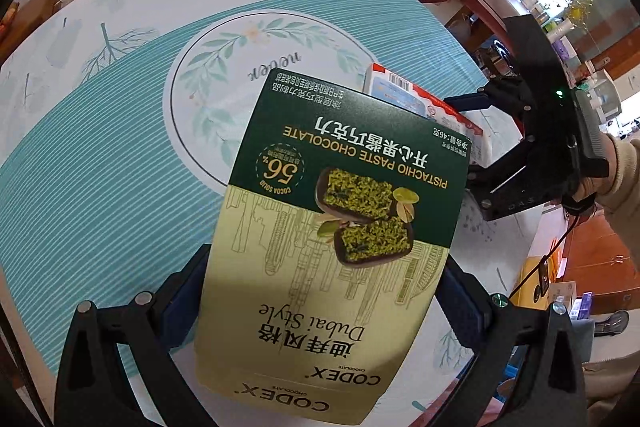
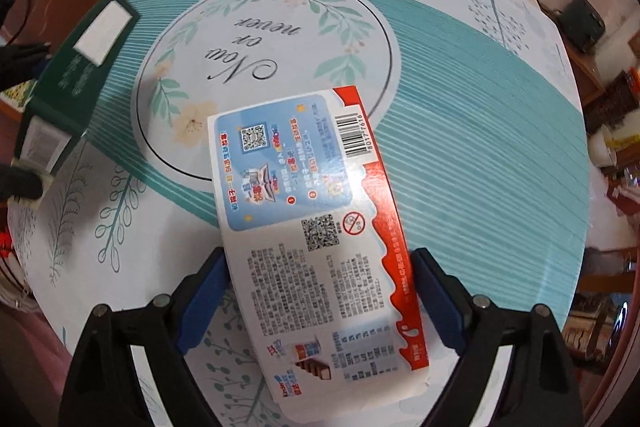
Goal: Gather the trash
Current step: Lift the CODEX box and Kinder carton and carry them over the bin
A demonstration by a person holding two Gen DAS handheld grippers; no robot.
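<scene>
Our left tool (image 1: 320,311) grips the pistachio chocolate box (image 1: 340,227); our right tool (image 2: 320,299) grips the red-and-white snack box (image 2: 320,227) above the worktop (image 2: 480,147).

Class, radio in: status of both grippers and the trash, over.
Left gripper shut on green-gold chocolate box. Right gripper shut on red-white snack box. Both above round table. Nothing obstructing.

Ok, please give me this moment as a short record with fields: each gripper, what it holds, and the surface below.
left gripper: shut on the green and gold chocolate box, fingers on its two sides
right gripper: shut on the white and red snack box, printed back facing the camera
boxes: both held above the table, apart from each other
table: round, with teal stripes, leaf pattern and a printed circle in the middle
person: one hand on the right gripper's handle
</scene>
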